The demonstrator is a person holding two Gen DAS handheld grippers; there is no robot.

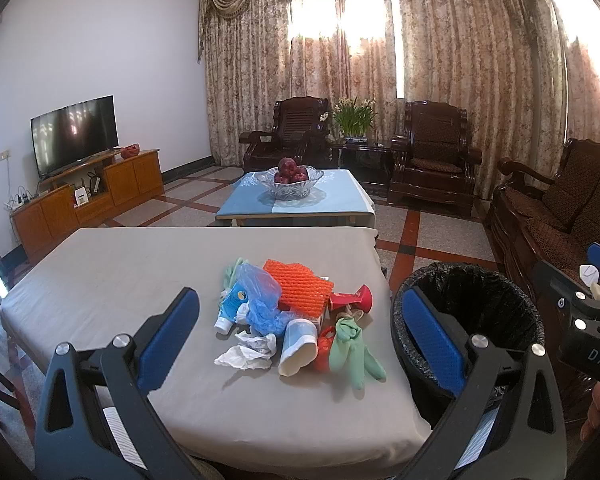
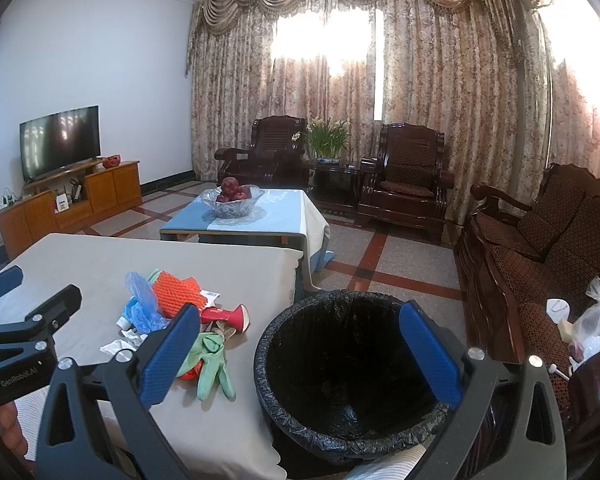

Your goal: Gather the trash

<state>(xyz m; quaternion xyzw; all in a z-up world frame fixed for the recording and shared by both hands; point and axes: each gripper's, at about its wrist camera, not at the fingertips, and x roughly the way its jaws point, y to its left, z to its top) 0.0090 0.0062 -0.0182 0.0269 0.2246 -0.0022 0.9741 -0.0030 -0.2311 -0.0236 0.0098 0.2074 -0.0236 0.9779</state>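
Hovering wide open and empty, the left hand-held gripper (image 1: 300, 344) and right hand-held gripper (image 2: 300, 352) face litter heaped on the counter (image 1: 120, 280); take the loose green glove (image 1: 354, 346) first, nearest the bin (image 2: 340, 360)

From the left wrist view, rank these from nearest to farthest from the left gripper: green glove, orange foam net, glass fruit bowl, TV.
1. green glove, near edge of the pile, right of centre.
2. orange foam net, back of the pile.
3. glass fruit bowl, on the blue-clothed table beyond.
4. TV, far left wall.

Left gripper is open.
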